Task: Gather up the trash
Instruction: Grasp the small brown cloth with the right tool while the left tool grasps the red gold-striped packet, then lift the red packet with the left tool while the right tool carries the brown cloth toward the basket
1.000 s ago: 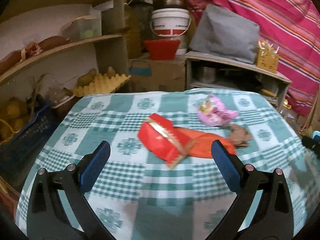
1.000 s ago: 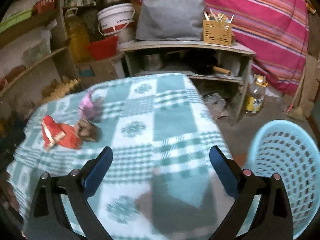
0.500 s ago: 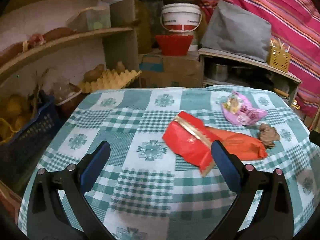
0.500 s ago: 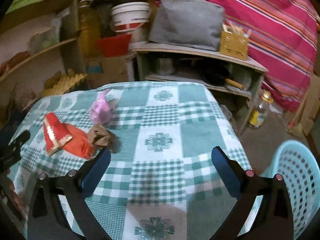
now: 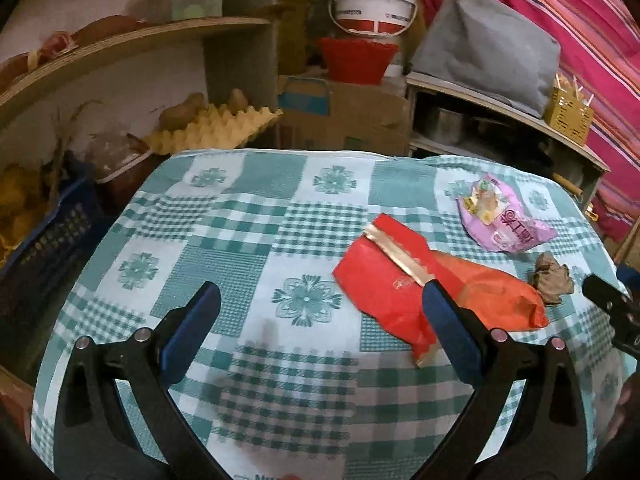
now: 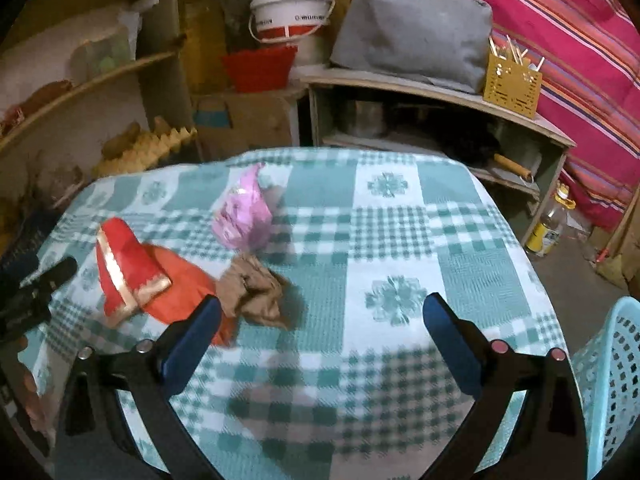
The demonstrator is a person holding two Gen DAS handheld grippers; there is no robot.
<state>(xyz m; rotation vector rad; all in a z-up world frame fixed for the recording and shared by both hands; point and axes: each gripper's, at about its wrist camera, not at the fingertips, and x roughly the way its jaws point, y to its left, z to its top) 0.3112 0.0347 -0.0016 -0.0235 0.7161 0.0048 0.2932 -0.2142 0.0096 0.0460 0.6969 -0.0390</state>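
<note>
Three pieces of trash lie on the green checked tablecloth [image 5: 256, 264]: a red wrapper with a gold band [image 5: 384, 276] [image 6: 132, 276], a pink snack bag [image 5: 500, 216] [image 6: 244, 216] and a crumpled brown paper [image 5: 554, 276] [image 6: 256, 292]. My left gripper [image 5: 320, 300] hovers open over the cloth, its right finger just in front of the red wrapper. My right gripper [image 6: 320, 312] is open too, its left finger close beside the brown paper. Neither holds anything. A light blue basket [image 6: 608, 392] stands at the right of the table.
Shelves with an egg tray [image 5: 216, 128], a white bucket [image 5: 374, 4], a red bowl [image 5: 356, 58] and a grey bag [image 5: 484, 48] stand behind the table. A dark blue crate [image 5: 44, 248] sits at the left. A bottle [image 6: 550, 224] stands on the floor at right.
Both grippers moved in closer to the table and the trash. The left view swung left, so the wrapper now sits by its right finger; the right gripper neared the brown paper.
</note>
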